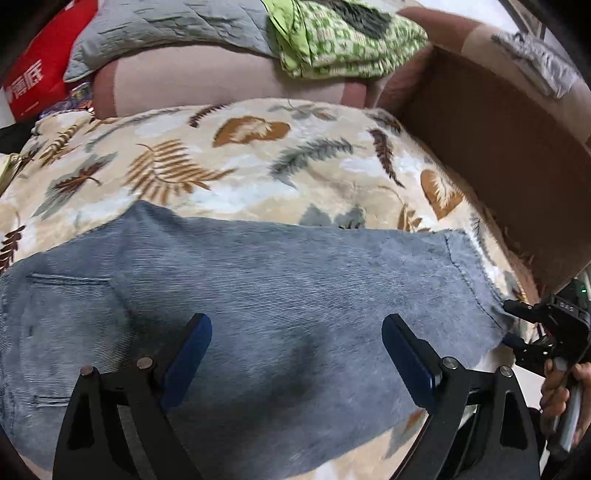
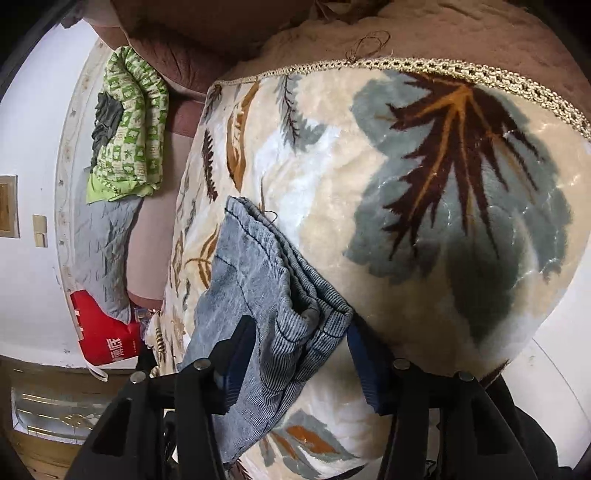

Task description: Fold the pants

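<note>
Sofa (image 1: pixel 480 122), brown and tan plush, carries everything; its seat is draped with a cream leaf-print blanket (image 1: pixel 236 173) whose braided hem shows along the far edge in my right wrist view.

Room: white wall at the left of the right wrist view, with two small plates on it that I cannot identify.

Item 1, pants (image 1: pixel 258 288): grey-blue corduroy, laid flat across the near part of the blanket, back pocket toward its left end, hems at its right end. The near edge is cut off by my left gripper's frame, and the waist runs out of the picture.

Item 2, grey quilted cover (image 1: pixel 166 26), on the sofa back; upper part cut off.

Item 3, green patterned bedding (image 1: pixel 343 40), bundled beside the grey cover, a dark garment on it too small to make out.

Item 4, red bag (image 1: pixel 40 70), at the sofa's left end, white lettering only partly legible.

Item 5, left gripper (image 1: pixel 297 354): jaws spread wide, released, above the middle of the pants; contact cannot be judged.

Item 6, right gripper (image 2: pixel 301 354): jaws part open, straddling the stacked hem layers at the right end of the pants. One pad is half hidden behind the cloth, so I cannot tell whether they pinch it.

Item 7, hand (image 1: pixel 557 384), on the right gripper's handle, mostly cut off.
</note>
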A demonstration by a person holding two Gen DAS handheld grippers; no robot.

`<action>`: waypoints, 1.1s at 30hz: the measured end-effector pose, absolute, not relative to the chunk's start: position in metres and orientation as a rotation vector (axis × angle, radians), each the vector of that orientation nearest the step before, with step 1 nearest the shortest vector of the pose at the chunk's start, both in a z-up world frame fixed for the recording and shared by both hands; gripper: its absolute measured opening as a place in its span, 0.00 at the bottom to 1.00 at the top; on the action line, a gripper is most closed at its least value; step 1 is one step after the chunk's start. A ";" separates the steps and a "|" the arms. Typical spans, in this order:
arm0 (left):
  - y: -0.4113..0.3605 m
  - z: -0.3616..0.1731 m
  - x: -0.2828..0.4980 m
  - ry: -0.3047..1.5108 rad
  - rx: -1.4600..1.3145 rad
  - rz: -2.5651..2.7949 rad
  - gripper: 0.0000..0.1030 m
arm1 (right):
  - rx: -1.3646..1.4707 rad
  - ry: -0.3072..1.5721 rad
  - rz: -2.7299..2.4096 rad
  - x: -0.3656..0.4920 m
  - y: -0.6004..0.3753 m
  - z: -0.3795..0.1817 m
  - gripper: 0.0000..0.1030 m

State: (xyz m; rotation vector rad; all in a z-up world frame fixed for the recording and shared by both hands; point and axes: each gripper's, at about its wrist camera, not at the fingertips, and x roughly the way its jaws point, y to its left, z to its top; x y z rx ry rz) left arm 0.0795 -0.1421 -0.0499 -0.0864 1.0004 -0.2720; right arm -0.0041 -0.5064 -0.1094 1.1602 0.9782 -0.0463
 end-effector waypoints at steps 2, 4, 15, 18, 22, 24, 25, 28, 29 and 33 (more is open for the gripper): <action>-0.151 -0.055 0.086 1.027 -0.096 -0.269 0.91 | 1.138 0.985 -0.053 0.001 -0.504 -0.110 0.54; -0.163 -0.057 0.090 1.023 -0.088 -0.271 0.91 | 1.130 0.989 -0.055 0.003 -0.503 -0.110 0.54; -0.192 -0.091 0.099 1.095 0.115 -0.196 0.93 | 1.132 1.002 -0.056 0.007 -0.503 -0.107 0.56; -0.186 -0.076 0.092 1.036 0.093 -0.204 0.93 | 1.118 1.017 -0.068 0.012 -0.502 -0.108 0.56; -0.194 -0.099 0.096 1.108 0.181 -0.203 0.94 | 1.042 1.046 -0.109 0.016 -0.499 -0.105 0.36; -0.191 -0.102 0.095 1.064 0.172 -0.198 0.99 | 1.020 1.055 -0.119 0.017 -0.498 -0.105 0.31; -0.191 -0.102 0.094 1.063 0.167 -0.198 0.99 | 1.014 1.052 -0.120 0.017 -0.498 -0.104 0.29; -0.189 -0.102 0.096 1.073 0.155 -0.209 0.99 | 0.937 1.047 -0.128 0.020 -0.490 -0.094 0.25; -0.188 -0.103 0.097 1.075 0.151 -0.212 0.99 | 0.917 1.043 -0.129 0.021 -0.488 -0.090 0.25; -0.187 -0.104 0.098 1.070 0.145 -0.212 0.99 | 0.835 1.019 -0.129 0.027 -0.477 -0.066 0.25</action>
